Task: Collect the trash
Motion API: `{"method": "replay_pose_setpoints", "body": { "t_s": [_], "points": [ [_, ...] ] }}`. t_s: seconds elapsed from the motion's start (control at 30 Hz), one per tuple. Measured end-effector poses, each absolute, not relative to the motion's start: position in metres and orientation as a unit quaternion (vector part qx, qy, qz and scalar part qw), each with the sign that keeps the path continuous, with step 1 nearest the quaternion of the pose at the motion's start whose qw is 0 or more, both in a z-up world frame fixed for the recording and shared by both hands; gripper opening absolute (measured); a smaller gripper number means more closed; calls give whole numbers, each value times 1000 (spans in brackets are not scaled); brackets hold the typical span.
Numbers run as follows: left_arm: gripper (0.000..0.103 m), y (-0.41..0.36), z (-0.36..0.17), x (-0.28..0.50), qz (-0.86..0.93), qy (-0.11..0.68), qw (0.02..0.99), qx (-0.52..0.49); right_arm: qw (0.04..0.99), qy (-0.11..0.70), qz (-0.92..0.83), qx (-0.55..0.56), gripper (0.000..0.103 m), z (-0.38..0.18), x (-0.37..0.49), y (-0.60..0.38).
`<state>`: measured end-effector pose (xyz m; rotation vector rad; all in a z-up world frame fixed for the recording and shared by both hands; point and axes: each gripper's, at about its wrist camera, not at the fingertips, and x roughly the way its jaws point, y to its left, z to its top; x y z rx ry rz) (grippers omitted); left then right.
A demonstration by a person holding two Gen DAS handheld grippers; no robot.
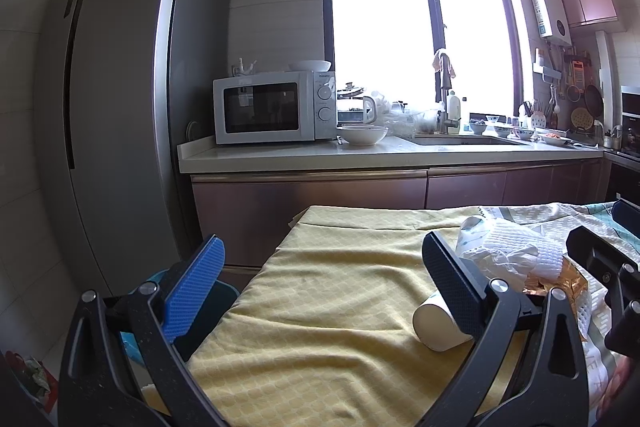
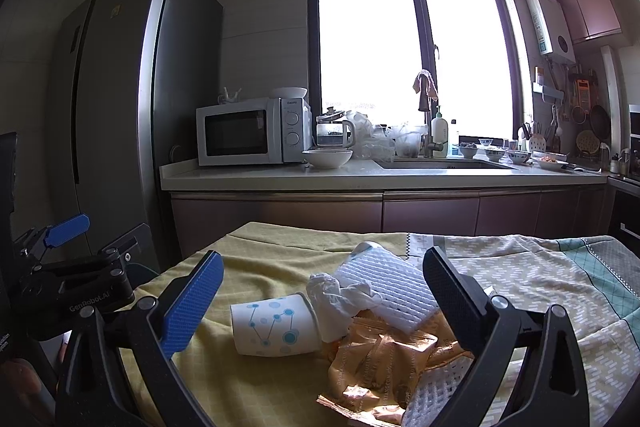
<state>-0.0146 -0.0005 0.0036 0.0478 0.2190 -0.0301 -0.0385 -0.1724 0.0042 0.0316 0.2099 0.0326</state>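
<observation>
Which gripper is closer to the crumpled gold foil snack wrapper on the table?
Right. The right gripper opens directly over the gold foil snack wrapper; the left gripper sits off to its left, over bare yellow cloth.

The left gripper (image 1: 324, 287) hangs over a yellow cloth (image 1: 320, 307) on the tabletop, jaws spread wide with nothing between them. A paper cup (image 1: 434, 327) lies on its side just inside the right jaw, touching it. Beyond that jaw sit crumpled white tissue (image 1: 508, 251) and a gold wrapper (image 1: 560, 279). The right gripper (image 1: 608, 267) shows further right.
</observation>
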Motion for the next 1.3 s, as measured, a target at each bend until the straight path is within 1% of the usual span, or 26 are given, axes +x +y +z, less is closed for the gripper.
{"method": "replay_pose_setpoints", "body": {
  "t_s": [1.3],
  "points": [
    [97,-9,0,-11,-25,117,993,26,993,111,23,26,96,4,-35,-179]
  ]
}}
